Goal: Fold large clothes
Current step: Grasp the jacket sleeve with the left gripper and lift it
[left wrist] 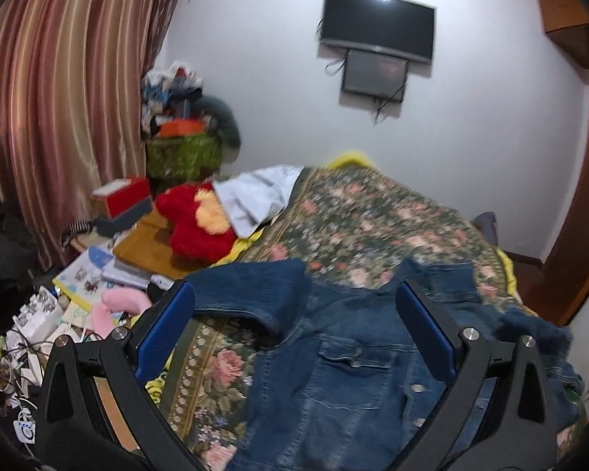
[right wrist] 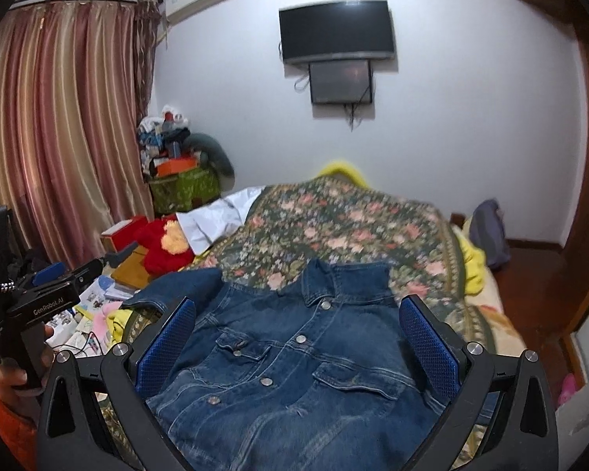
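Two spread blue pads frame my left gripper (left wrist: 294, 314), released above the denim jacket (left wrist: 333, 373), which lies on the floral bedspread (left wrist: 373, 216) running ahead toward a white wall and a mounted TV (left wrist: 377, 23). Through the right wrist camera, my right gripper (right wrist: 297, 333) is likewise unclenched over the buttoned jacket front; striped curtains (right wrist: 59, 117) hang far left of it.

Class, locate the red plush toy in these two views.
In both views the red plush toy lies left of the floral bedspread, beside the white cloth, behind the denim jacket.
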`<state>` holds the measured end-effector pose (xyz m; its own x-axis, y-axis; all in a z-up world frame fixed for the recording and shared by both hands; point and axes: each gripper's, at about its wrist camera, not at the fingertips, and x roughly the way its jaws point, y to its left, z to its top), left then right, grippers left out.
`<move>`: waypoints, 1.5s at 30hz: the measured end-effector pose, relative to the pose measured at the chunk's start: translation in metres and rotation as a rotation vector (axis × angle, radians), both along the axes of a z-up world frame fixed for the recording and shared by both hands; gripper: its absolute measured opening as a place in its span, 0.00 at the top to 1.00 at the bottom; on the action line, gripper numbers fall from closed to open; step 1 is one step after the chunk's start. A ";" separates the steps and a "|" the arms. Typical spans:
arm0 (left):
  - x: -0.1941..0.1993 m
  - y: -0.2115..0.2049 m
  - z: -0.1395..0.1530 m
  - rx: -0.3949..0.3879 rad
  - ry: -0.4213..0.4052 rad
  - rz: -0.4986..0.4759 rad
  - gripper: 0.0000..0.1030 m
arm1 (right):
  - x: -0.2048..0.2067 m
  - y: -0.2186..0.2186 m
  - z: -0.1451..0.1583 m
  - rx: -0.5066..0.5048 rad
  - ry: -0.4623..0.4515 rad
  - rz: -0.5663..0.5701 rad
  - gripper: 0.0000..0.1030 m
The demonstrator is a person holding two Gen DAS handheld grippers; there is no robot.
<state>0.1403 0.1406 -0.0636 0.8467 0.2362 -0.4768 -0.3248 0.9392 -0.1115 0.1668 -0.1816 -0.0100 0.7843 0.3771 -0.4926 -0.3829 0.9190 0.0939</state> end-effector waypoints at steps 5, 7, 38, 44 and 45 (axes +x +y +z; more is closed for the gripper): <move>0.038 0.051 -0.032 -0.119 0.110 0.022 0.00 | 0.063 0.016 -0.027 -0.064 0.090 -0.028 0.00; 0.054 0.074 -0.051 -0.200 0.162 0.024 0.00 | 0.087 0.024 -0.040 -0.100 0.132 -0.017 0.00; 0.168 0.137 -0.115 -0.310 0.293 0.110 0.93 | 0.244 0.034 -0.154 -0.262 0.712 0.067 0.00; 0.184 0.035 -0.081 0.006 0.265 -0.095 0.93 | 0.244 0.042 -0.143 -0.210 0.732 0.092 0.00; 0.188 0.016 -0.083 0.045 0.276 -0.146 0.93 | 0.243 0.045 -0.140 -0.213 0.726 0.097 0.00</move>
